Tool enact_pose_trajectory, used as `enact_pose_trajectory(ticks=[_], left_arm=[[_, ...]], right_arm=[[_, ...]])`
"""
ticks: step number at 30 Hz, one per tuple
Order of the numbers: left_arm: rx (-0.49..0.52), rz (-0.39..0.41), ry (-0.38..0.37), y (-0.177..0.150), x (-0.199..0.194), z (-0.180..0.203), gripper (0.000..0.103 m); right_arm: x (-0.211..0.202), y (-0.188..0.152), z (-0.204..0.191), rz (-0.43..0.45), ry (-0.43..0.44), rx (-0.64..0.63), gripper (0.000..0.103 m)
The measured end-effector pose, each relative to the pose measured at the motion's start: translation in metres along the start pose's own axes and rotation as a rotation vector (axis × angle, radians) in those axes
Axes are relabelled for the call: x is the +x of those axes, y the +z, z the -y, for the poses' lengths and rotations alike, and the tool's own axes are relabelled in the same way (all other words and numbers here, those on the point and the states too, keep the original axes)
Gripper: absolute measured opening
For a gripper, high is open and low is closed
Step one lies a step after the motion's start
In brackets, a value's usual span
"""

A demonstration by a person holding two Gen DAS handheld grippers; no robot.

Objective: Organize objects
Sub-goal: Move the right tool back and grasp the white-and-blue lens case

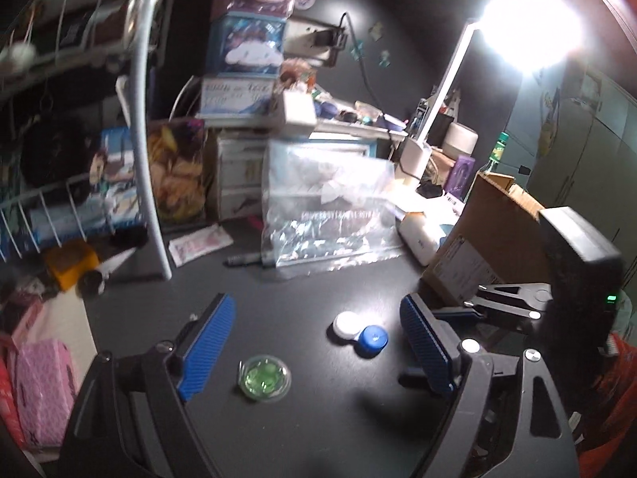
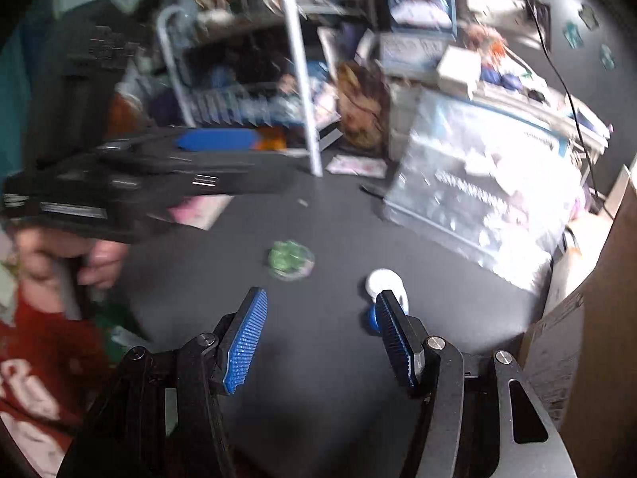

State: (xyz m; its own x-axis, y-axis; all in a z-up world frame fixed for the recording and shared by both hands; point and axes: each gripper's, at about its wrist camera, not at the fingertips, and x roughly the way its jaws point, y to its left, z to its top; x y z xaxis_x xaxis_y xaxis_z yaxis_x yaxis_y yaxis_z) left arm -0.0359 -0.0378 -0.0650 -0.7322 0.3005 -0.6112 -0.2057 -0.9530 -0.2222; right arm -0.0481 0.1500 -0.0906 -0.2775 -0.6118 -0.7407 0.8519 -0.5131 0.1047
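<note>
- Two small items sit on the dark desk [image 1: 302, 286] in front of you: a contact lens case [image 1: 360, 332] w/ one white cap and one blue cap, and a clear round cup [image 1: 264, 376] w/ green stuff inside.
- Your left gripper [image 1: 314, 346] is spread wide, nothing between the blue pads [image 1: 207, 346]; cup and lens case both lie on the desk between its fingers, neither touched.
- Your right gripper [image 2: 322, 338] is also spread, empty; its right-side finger sits in front of the lens case [image 2: 384, 283] and hides most of the blue cap. Contact: can't tell.
- Cup [image 2: 290, 259] lies ahead of the right gripper, left of the case, apart from it; view is blurred.
- Behind both items: one big clear zip bag [image 1: 326, 211], propped up, pale contents too blurred to ID. One dark pen [image 1: 249, 259] lies at its lower left edge.
- Right side: one cardboard box [image 1: 483, 239], flaps up, inside not visible; white bottle [image 1: 418, 235] lying betw. bag and box.
- Left: wire rack [image 1: 47, 207] w/ books, curved white post [image 1: 145, 139] standing on the desk.
- One desk lamp [image 1: 525, 24], lit, glaring at upper right.
</note>
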Motion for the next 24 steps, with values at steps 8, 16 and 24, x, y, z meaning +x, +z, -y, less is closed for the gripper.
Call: enact_pose_trajectory(ticks=[8, 16, 24], left_arm=[[-0.065, -0.034, -0.001, -0.017, 0.009, -0.017, 0.083], [-0.077, -0.050, 0.000, -0.016, 0.015, -0.017, 0.083], [-0.064, -0.062, -0.025, -0.015, 0.013, -0.006, 0.083]], right_arm=[[0.060, -0.009, 0.029, -0.076, -0.115, 0.004, 0.051], [0.077, -0.008, 0.039, -0.114, -0.110, 0.005, 0.029], [0.068, -0.009, 0.034, -0.085, -0.092, 0.006, 0.029]])
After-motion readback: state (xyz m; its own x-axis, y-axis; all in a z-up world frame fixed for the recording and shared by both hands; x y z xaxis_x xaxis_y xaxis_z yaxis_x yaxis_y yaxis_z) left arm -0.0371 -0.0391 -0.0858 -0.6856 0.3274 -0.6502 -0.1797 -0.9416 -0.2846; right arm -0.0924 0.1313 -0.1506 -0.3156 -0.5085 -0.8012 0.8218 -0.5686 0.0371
